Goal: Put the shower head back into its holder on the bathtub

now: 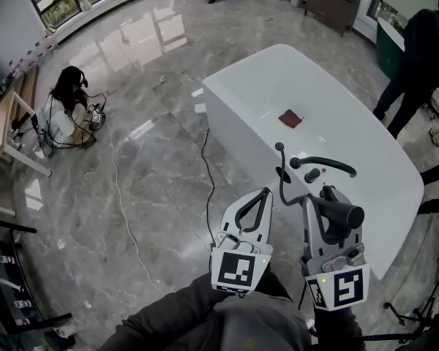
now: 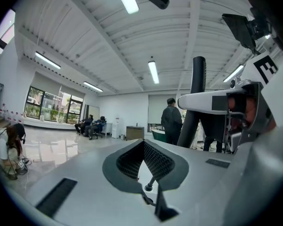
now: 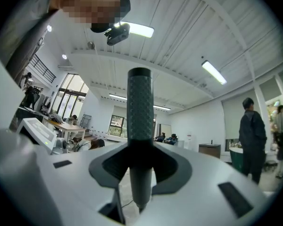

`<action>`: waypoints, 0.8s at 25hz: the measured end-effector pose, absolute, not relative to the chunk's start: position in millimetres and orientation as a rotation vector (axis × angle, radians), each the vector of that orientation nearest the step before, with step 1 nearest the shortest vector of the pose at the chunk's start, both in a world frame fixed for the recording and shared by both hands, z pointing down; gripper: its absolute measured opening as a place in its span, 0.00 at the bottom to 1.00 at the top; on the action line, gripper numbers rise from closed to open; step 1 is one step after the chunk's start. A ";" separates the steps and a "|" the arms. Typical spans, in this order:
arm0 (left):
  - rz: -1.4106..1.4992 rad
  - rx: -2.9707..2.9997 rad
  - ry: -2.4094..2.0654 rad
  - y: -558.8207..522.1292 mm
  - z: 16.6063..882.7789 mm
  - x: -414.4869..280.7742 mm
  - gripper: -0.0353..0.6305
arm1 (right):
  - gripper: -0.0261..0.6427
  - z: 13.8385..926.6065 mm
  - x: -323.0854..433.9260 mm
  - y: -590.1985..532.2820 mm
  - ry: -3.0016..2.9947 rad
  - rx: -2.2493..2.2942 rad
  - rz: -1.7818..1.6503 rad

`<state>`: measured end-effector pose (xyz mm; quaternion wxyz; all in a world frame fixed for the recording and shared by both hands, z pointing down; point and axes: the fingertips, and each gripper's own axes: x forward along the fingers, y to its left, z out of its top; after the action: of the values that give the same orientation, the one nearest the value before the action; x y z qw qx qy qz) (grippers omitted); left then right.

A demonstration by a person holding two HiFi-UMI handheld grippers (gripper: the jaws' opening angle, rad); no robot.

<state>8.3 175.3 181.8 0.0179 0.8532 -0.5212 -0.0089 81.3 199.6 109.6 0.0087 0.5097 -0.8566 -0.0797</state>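
Masking shower head (image 3: 140, 102) partly, right gripper (image 3: 140, 166)

Part of shower head (image 1: 345, 215) hidden inside right gripper (image 1: 323, 194); standing person (image 1: 421, 50) cut by edge

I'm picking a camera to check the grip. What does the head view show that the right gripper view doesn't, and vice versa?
Only the head view: the white bathtub, a red cloth on its surface and the tap at its rim. Only the right gripper view: jaws shut on the shower head, below ceiling lights. Both: the shower head in the right gripper and a bystander in dark clothes.
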 end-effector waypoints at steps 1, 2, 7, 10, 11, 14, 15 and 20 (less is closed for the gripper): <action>-0.026 2.653 -1.613 172.4 183.3 9.5 0.06 | 0.23 110.7 81.3 196.8 -2.674 1.592 -0.247; -0.024 2.655 -1.606 169.7 184.7 11.1 0.06 | 0.23 111.6 81.6 194.5 -2.673 1.591 -0.247; -0.004 2.665 -1.594 153.4 186.2 18.4 0.06 | 0.23 111.1 85.8 181.4 -2.673 1.590 -0.253; 0.010 2.656 -1.611 134.9 183.8 19.4 0.06 | 0.23 110.7 89.5 164.6 -2.683 1.588 -0.247; 0.018 2.651 -1.617 128.6 184.0 20.4 0.06 | 0.23 111.1 91.7 158.6 -2.686 1.586 -0.239; 0.054 2.633 -1.619 111.3 191.8 26.5 0.06 | 0.23 114.3 99.5 142.8 -2.700 1.583 -0.212; 0.063 2.627 -1.621 104.2 195.0 28.3 0.06 | 0.23 116.6 101.3 136.8 -2.705 1.580 -0.202; 0.102 2.615 -1.633 72.9 200.3 41.6 0.06 | 0.23 122.7 110.0 106.2 -2.736 1.548 -0.150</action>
<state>41.6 72.9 200.3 0.0286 0.8474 -0.5292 0.0331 110.0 106.2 122.7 -0.0029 0.4919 -0.8694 -0.0477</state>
